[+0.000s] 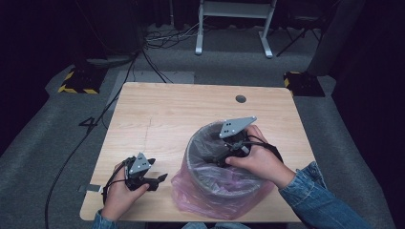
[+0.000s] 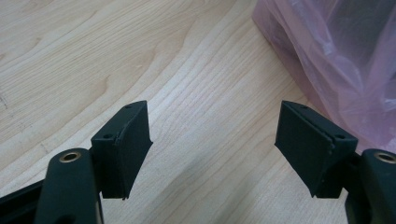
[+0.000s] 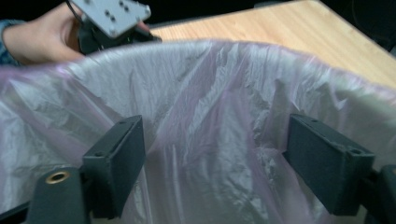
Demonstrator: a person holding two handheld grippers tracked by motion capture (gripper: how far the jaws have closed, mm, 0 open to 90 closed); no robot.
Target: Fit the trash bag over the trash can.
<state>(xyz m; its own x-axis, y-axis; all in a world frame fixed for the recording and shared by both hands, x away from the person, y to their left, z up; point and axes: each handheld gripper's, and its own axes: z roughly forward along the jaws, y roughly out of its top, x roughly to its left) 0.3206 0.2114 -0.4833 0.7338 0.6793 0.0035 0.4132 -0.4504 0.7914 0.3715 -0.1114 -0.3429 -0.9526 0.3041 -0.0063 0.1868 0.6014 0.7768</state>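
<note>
Seen from above, a round bin [image 1: 224, 167] stood upright toward the lower right of the wooden counter [image 1: 162, 109], lined with a thin pink plastic bag [image 1: 191, 188] whose loose skirt spilled over the rim and bunched on the counter at the bin's lower left side. My right gripper [image 1: 228, 155] sat inside the bin's mouth, its grey plate over the far rim, my right hand [image 1: 260, 160] gripping it from the near right. In the right gripper view, those jaws were wide apart and held nothing; the crinkled bag lining [image 3: 210, 121] lay straight ahead between them, and beyond the bin's far rim my left hand [image 3: 39, 35] showed at the upper left. My left gripper [image 1: 160, 180] rested low at the lower left of the high view, just beside the bag's outer skirt but not touching it. In the left gripper view, its jaws were also spread open and empty over bare wood, with the pink plastic [image 2: 336, 60] at the upper right of the frame. I judged the right gripper to be the nearer one to the lining, which rose vertically with the bin wall, so the next grasp likely called for closing on that film ahead.
</note>
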